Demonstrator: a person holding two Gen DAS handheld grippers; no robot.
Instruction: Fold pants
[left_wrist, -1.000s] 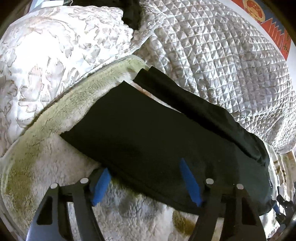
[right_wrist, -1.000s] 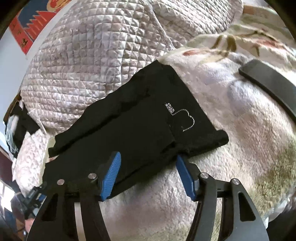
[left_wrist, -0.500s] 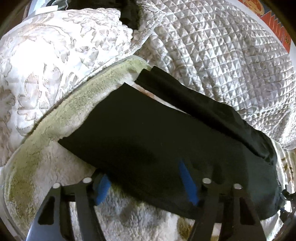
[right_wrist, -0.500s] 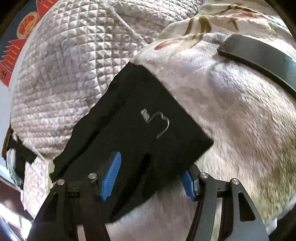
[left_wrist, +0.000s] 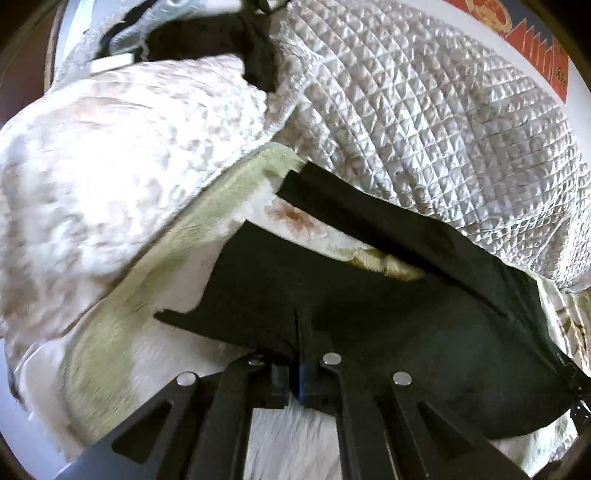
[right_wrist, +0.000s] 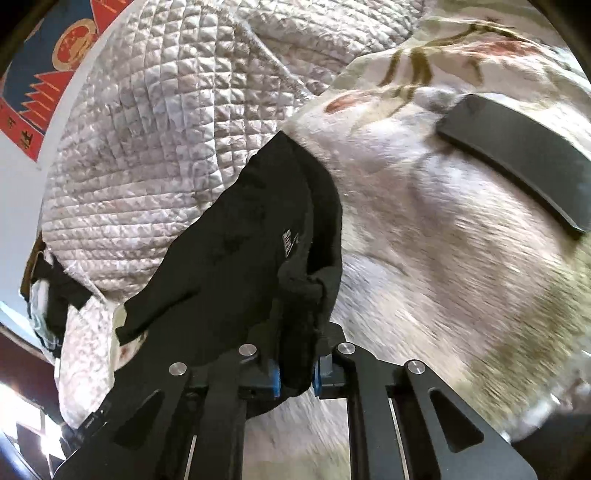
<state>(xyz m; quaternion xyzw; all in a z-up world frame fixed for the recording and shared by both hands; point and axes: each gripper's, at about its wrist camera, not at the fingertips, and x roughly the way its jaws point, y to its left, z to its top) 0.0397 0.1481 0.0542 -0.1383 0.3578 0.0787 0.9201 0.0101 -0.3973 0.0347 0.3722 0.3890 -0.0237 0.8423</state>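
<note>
A bed fills both views, covered by a pale, silvery quilted spread (left_wrist: 424, 110) stitched in small squares, with a white fluffy blanket (right_wrist: 424, 240) tinged yellow-green lying in front of it and a cream cover with a raised leafy pattern (left_wrist: 110, 155) bunched at the left. A dark flat slab (right_wrist: 517, 162) rests on the fluffy blanket near a floral-printed sheet (right_wrist: 424, 55). Behind the bed stands a white wall with a red and blue poster (right_wrist: 48, 70), and bright daylight glares in at the lower left of the right wrist view.
</note>
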